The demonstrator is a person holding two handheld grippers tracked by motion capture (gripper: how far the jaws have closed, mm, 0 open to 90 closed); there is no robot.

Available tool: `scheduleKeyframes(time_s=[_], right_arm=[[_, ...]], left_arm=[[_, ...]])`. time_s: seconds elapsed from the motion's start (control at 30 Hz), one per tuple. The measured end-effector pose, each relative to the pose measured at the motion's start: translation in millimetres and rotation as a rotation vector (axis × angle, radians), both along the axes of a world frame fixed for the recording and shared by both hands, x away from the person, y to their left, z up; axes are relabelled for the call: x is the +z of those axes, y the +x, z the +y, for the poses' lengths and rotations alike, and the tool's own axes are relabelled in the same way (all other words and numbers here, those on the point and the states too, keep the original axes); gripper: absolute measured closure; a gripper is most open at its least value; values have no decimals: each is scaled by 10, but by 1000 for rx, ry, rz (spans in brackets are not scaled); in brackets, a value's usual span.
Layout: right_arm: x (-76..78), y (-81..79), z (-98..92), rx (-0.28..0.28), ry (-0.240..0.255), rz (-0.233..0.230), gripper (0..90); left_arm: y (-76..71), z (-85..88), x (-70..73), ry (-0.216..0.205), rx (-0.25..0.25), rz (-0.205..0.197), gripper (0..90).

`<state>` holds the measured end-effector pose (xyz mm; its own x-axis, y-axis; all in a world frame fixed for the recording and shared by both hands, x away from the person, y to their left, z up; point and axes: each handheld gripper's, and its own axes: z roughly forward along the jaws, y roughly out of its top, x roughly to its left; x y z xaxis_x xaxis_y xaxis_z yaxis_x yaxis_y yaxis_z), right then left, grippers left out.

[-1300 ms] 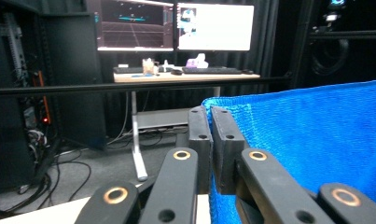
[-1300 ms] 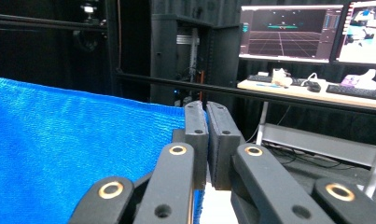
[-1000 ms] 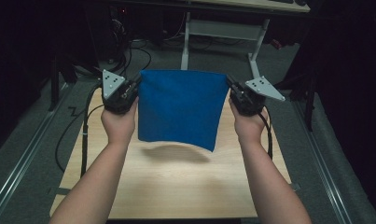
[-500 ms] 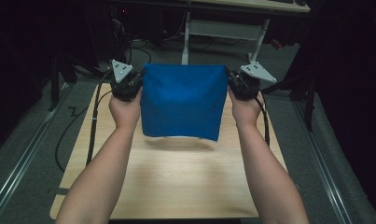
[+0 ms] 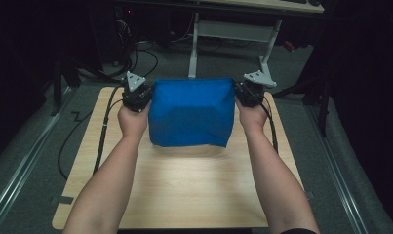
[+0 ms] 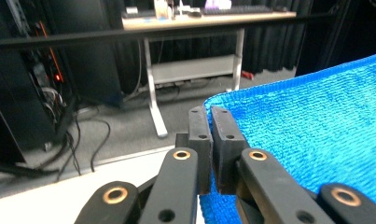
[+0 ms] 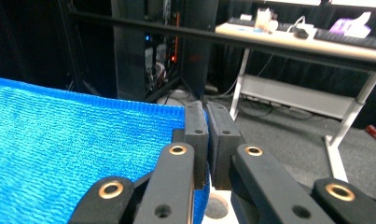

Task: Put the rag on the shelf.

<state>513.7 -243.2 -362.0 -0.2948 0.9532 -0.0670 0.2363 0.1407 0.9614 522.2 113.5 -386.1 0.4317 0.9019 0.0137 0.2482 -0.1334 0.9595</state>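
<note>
A blue cloth hangs stretched between my two grippers over the far half of the wooden table. My left gripper is shut on the cloth's upper left corner, my right gripper on its upper right corner. In the left gripper view the black jaws pinch the cloth's edge, and the blue cloth spreads off to the right. In the right gripper view the jaws clamp the other corner, with the cloth spreading left. The cloth's lower edge hangs close over the tabletop.
Black cables trail from the grippers along both table sides. Beyond the table's far edge stands a white-legged desk on grey carpet, with dark equipment racks to the left. The near half of the tabletop is bare wood.
Both hands have carried the cloth forward, away from the person, and lower toward the table. The cloth now hangs squarer and closer to the wood.
</note>
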Motion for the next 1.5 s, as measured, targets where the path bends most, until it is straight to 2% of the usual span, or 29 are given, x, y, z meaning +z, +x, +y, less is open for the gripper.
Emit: scheduleKeyframes(time_s=[0.07,0.13,0.17,0.2,0.23,0.33,0.37,0.4,0.47,0.5,0.53,0.57,0.6,0.63,0.67,0.7,0.87,0.93,1.1,1.5], right_arm=[[-118,15,21,0,-17,28,883],[-157,17,24,5,-19,37,883],[-236,6,35,10,-33,54,882],[-266,1,41,14,-36,62,882],[-314,-17,49,14,-44,71,882],[-404,-42,50,23,-39,85,882],[-425,-46,50,25,-38,89,882],[-528,-65,43,25,-33,110,882],[-606,-76,33,26,-25,127,883],[-652,-82,32,25,-22,140,882],[-687,-85,31,26,-22,149,882],[-746,-95,33,29,-20,159,882],[-746,-95,33,29,-20,159,882],[-829,-110,35,32,-18,176,882],[-829,-110,35,32,-18,176,882],[-905,-122,43,38,-10,192,882],[-1004,-148,67,45,-6,203,882],[-1060,-164,70,48,0,218,883],[-1126,-190,76,52,-5,229,882],[-1243,-266,52,44,-10,251,882]], left_arm=[[1,17,-116,0,-9,28,878],[-1,32,-228,4,-18,60,878],[-13,42,-324,3,-25,83,878],[-13,42,-324,3,-25,83,878],[-39,47,-434,-6,-27,101,878],[-52,44,-504,-13,-36,117,878],[-54,19,-551,-1,-48,134,878],[-63,5,-577,10,-56,132,878],[-77,-11,-620,1,-62,135,878],[-82,-19,-671,-15,-70,149,878],[-82,-19,-671,-15,-70,149,878],[-88,-30,-743,-22,-82,166,878],[-88,-30,-743,-22,-82,166,878],[-97,-42,-804,-26,-92,177,878],[-97,-42,-804,-26,-92,177,878],[-102,-49,-839,-30,-97,185,878],[-100,-76,-939,-33,-120,205,878],[-94,-96,-994,-48,-131,238,878],[-82,-133,-1077,-46,-143,268,877],[-50,-176,-1200,-73,-174,330,872]])
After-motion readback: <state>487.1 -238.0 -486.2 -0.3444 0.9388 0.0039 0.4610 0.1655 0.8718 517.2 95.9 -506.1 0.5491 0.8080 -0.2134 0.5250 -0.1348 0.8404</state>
